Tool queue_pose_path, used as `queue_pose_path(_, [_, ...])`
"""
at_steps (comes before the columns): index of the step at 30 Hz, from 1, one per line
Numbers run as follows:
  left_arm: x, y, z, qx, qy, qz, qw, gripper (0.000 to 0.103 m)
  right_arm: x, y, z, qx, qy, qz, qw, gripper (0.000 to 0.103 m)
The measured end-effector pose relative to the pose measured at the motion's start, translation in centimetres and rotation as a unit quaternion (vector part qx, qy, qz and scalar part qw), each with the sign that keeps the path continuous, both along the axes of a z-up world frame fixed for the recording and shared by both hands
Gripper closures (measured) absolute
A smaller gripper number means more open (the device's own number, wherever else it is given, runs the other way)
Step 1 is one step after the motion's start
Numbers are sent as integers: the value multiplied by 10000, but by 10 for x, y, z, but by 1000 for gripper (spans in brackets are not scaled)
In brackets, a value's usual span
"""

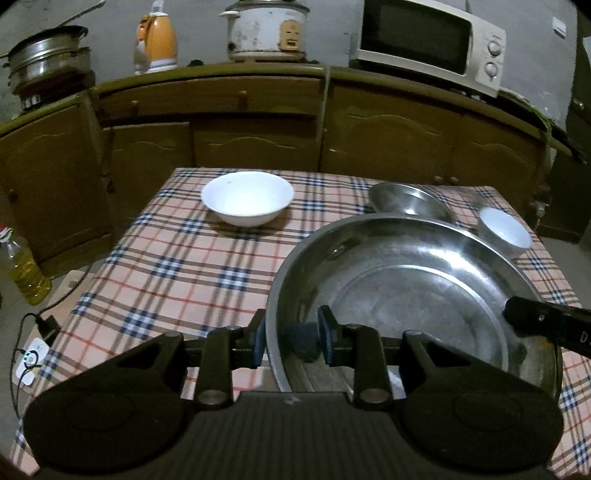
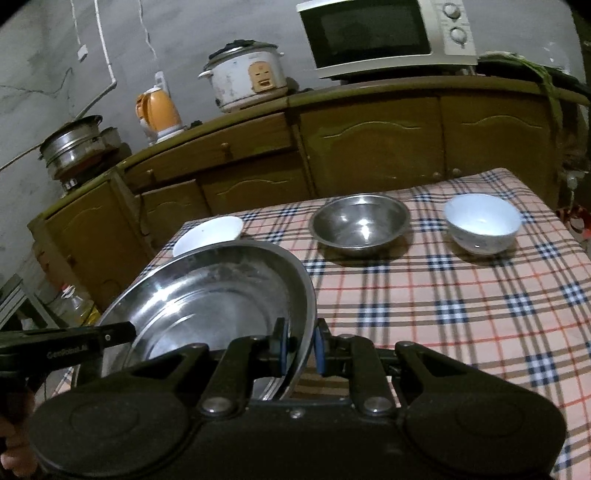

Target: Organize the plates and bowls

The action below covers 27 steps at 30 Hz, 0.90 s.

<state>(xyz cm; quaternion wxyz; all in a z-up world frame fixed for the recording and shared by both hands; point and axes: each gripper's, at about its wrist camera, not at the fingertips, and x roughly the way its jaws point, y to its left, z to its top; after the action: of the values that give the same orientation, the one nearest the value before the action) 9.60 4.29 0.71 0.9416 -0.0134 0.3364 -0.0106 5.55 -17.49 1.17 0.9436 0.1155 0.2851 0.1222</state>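
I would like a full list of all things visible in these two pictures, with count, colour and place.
large steel basin: 1, silver, near table edge, rim gripped on both sides
small steel bowl: 1, silver, far middle of table
wide white bowl: 1, white, far left of table
small white bowl: 1, white, far right of table
tablecloth: 1, pink plaid, over table
microwave: 1, white, on cabinet
rice cooker: 1, white, on cabinet
kettle: 1, orange, on cabinet
steel pots: stacked, silver, cabinet's left end
oil bottle: 1, yellow, on floor
left gripper: jaws on basin rim
right gripper: jaws on basin rim
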Motion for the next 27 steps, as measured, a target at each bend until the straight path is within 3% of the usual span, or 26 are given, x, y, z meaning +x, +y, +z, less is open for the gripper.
queue_pose_path(19, [18,58,-17,77,144,250,9996,74,28,68,-18,-212,137,240,9994,82])
queue_pose_path(27, [35,77,-30,314,249,282,9988,74,40,96,-38,-227,255,254,9991,81])
